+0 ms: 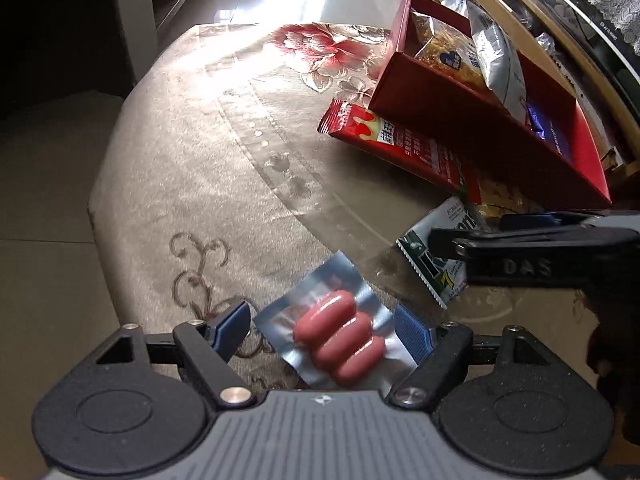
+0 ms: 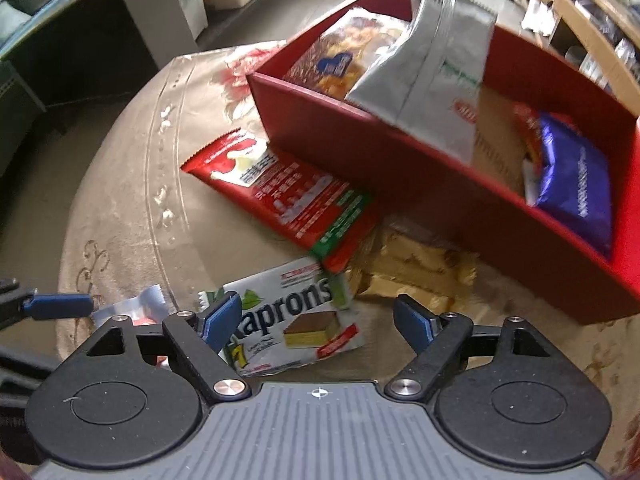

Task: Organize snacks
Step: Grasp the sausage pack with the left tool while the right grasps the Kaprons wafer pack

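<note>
Both jaws spread: left gripper [image 1: 322,330] astride sausage pack [image 1: 340,344], right gripper [image 2: 318,318] over wafer packet [image 2: 296,320].

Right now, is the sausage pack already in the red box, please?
Out: the sausage pack lies on the tablecloth between the left gripper's open jaws, apart from the red box.

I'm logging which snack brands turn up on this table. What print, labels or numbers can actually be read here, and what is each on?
"Kaprons": white and green wafer packet, between the right gripper fingers.
"7": same packet's lower edge.
"DAS": side of the right gripper as the left wrist view shows it.
Long red packet: white Chinese characters, blurred, unreadable.
Silver bag, purple packet, sausage pack: print too blurred or none legible.
</note>
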`<state>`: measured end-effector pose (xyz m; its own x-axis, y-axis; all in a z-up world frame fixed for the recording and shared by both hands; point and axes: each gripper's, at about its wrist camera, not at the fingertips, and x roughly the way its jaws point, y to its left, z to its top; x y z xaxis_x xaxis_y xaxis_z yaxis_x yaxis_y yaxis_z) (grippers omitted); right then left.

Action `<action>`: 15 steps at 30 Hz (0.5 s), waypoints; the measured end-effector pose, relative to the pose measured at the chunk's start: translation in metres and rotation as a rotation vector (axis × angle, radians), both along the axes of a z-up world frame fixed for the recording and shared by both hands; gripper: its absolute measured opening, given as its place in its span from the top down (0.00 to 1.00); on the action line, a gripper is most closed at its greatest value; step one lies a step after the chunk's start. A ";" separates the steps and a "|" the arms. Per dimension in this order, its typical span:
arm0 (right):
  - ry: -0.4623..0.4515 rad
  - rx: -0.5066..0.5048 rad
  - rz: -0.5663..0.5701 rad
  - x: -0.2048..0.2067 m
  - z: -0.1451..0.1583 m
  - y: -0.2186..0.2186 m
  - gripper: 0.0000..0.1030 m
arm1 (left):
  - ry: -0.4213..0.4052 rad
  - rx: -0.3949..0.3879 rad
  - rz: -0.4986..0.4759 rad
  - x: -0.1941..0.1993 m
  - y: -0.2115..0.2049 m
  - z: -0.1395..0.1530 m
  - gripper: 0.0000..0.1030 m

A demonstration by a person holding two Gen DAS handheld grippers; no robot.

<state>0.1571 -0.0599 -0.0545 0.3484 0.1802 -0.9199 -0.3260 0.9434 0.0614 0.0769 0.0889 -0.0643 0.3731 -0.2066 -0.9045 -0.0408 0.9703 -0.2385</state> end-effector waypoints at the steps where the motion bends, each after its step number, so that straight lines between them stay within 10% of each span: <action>1: 0.009 0.004 -0.007 0.001 -0.002 0.002 0.15 | 0.002 -0.007 0.001 0.000 0.000 0.000 0.26; 10: 0.025 -0.031 0.075 -0.003 -0.017 0.027 0.04 | 0.016 -0.020 -0.013 0.001 0.003 -0.003 0.26; 15: 0.001 -0.079 0.075 -0.010 -0.017 0.027 0.16 | 0.021 -0.008 -0.037 0.002 -0.002 -0.006 0.26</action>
